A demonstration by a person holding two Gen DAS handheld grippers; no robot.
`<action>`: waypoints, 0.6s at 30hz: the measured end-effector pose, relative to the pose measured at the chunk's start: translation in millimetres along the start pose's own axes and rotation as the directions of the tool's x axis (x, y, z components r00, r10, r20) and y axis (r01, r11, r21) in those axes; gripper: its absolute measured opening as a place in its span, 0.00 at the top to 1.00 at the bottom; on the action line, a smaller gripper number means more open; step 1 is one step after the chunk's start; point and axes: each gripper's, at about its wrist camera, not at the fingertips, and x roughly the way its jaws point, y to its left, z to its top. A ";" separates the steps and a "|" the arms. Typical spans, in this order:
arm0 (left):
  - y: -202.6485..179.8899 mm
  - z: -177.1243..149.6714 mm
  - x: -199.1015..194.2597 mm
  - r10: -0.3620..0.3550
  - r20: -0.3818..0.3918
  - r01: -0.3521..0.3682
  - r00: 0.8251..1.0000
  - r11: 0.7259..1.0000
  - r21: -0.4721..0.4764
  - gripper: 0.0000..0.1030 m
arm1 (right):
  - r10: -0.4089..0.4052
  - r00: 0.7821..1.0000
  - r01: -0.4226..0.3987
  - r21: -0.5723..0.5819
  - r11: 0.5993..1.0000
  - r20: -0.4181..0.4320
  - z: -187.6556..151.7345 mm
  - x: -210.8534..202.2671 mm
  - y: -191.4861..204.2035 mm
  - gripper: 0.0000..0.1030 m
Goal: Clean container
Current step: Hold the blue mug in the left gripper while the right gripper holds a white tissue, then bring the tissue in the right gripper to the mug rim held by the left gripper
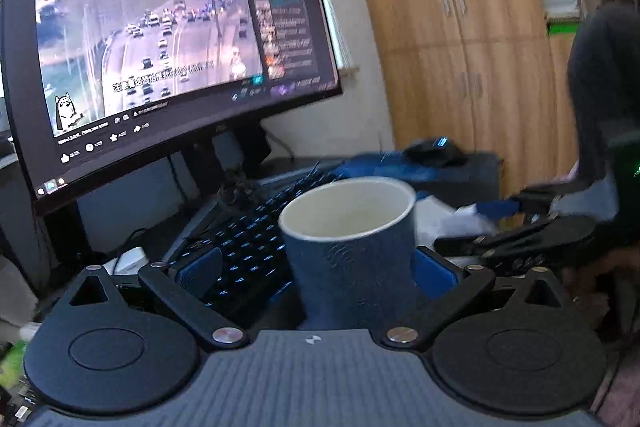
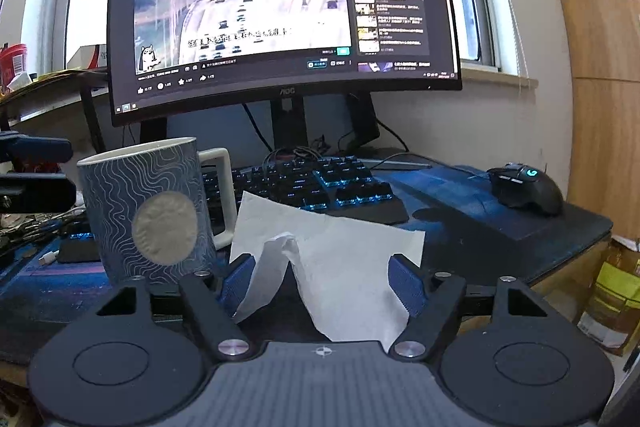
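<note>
A blue mug (image 1: pixel 352 247) with a wavy line pattern, a cream inside and a white handle stands between the fingers of my left gripper (image 1: pixel 318 267). Its left pad (image 1: pixel 200 273) is clear of the mug wall; its right pad (image 1: pixel 434 279) sits right beside it. The right wrist view has the mug (image 2: pixel 160 195) at the left, with the left gripper (image 2: pixel 72 169) coming in from that side. A crumpled white tissue (image 2: pixel 328 267) lies between the wide fingers of my right gripper (image 2: pixel 322 267). The right gripper (image 1: pixel 460 225) and tissue (image 1: pixel 468 221) sit just right of the mug.
A lit keyboard (image 2: pixel 320 183) lies behind the mug and tissue, under a curved monitor (image 2: pixel 280 7). A black mouse (image 2: pixel 524 189) rests on the dark desk mat (image 2: pixel 500 239) at the right. A wooden cabinet (image 1: pixel 460 27) stands further right, and boxes (image 2: pixel 608 299) stand below the desk's right edge.
</note>
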 end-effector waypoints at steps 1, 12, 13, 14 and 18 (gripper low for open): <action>0.6 0.9 2.4 -0.011 -0.006 0.011 1.000 1.000 0.005 0.00 | 0.004 1.000 -0.004 0.000 1.000 -0.002 -0.2 1.6 0.1 0.28; 14.5 6.8 28.9 -0.174 -0.048 0.172 0.984 0.984 -0.035 0.00 | 0.026 0.999 -0.027 -0.025 0.999 -0.019 -5.5 12.8 0.2 0.54; 14.4 6.2 30.4 -0.179 -0.051 0.177 0.983 0.984 -0.034 0.00 | 0.019 1.000 -0.020 -0.034 0.999 -0.020 -6.0 13.8 0.9 0.58; 13.6 5.6 31.5 -0.182 -0.055 0.180 0.982 0.983 -0.027 0.00 | 0.013 1.000 -0.014 -0.041 0.999 -0.019 -6.2 14.5 1.2 0.62; 13.9 0.7 35.6 -0.205 -0.073 0.205 0.976 0.979 -0.013 0.00 | 0.031 0.999 -0.032 -0.029 0.999 -0.016 -6.2 15.7 -1.1 0.85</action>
